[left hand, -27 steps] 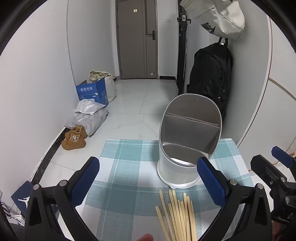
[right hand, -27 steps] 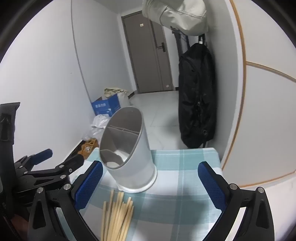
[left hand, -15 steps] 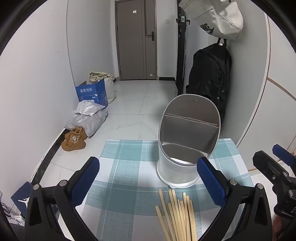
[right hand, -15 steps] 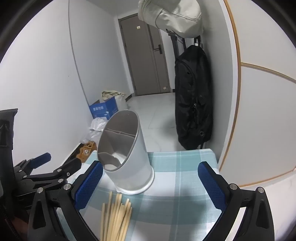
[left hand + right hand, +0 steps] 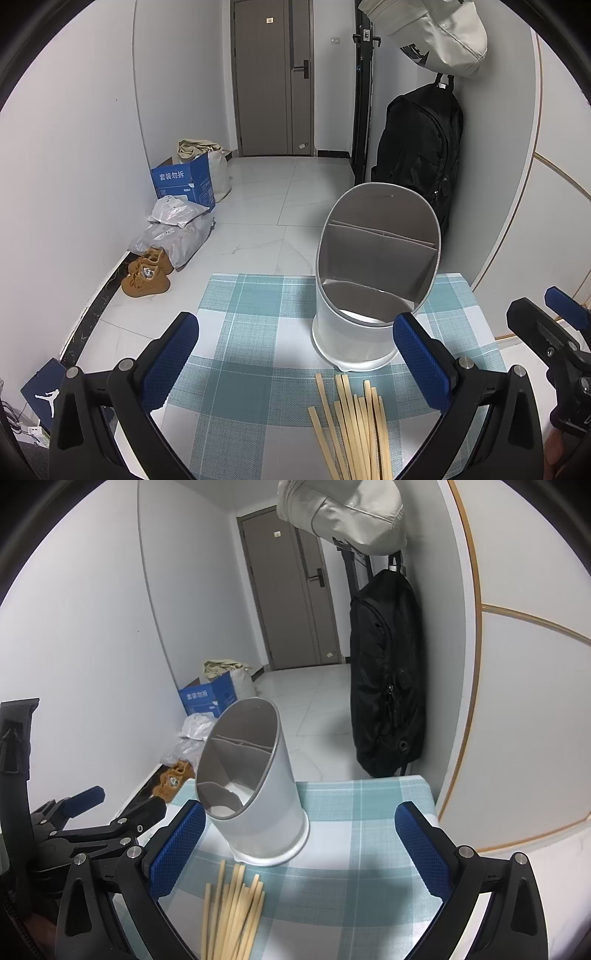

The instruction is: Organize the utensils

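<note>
Slim wooden chopsticks (image 5: pixel 351 424) lie fanned on the checked cloth (image 5: pixel 251 369) just before the holder (image 5: pixel 373 280), a smooth grey slant-cut cylinder with dividers. Left claw (image 5: pixel 295 362) and right claw (image 5: pixel 299 849) hover spread, empty.

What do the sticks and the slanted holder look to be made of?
Sticks: likely bamboo or pale wood, matte; flat, straw-coloured strips. Holder: probably plastic or coated metal, with a smooth satin light-grey wall, darker grey dividers inside and a thin rim; the look leaves it open.
</note>
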`<action>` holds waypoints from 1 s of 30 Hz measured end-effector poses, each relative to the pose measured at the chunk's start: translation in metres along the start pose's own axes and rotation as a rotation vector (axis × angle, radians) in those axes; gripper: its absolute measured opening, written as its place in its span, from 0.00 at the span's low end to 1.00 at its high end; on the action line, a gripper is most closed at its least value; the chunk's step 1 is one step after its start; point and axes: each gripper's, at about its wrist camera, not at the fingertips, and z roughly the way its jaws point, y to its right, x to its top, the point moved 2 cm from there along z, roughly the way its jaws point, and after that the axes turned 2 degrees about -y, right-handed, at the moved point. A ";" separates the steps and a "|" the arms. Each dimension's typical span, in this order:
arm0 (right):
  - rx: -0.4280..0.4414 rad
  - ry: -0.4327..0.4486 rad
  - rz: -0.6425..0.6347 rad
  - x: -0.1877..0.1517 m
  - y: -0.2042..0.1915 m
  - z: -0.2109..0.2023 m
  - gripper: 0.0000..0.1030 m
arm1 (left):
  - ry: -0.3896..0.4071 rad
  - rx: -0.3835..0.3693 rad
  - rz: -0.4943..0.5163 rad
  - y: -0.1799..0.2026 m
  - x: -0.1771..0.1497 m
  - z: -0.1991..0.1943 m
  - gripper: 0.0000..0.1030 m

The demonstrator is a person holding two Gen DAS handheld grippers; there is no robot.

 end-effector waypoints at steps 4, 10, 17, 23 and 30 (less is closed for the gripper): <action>-0.005 -0.001 -0.003 0.000 0.000 0.000 1.00 | 0.000 -0.005 -0.006 0.001 -0.001 0.000 0.99; -0.015 0.003 -0.002 -0.001 0.000 -0.001 1.00 | 0.001 -0.004 -0.004 0.002 -0.003 0.000 0.99; -0.018 -0.001 0.005 -0.001 0.002 0.000 1.00 | -0.005 -0.004 -0.003 0.001 -0.004 0.001 0.99; -0.035 0.002 -0.003 -0.001 0.002 0.000 1.00 | -0.014 -0.007 -0.008 0.000 -0.006 0.003 0.99; -0.028 -0.002 0.005 -0.001 0.004 -0.001 1.00 | -0.015 -0.006 -0.007 0.001 -0.007 0.004 0.99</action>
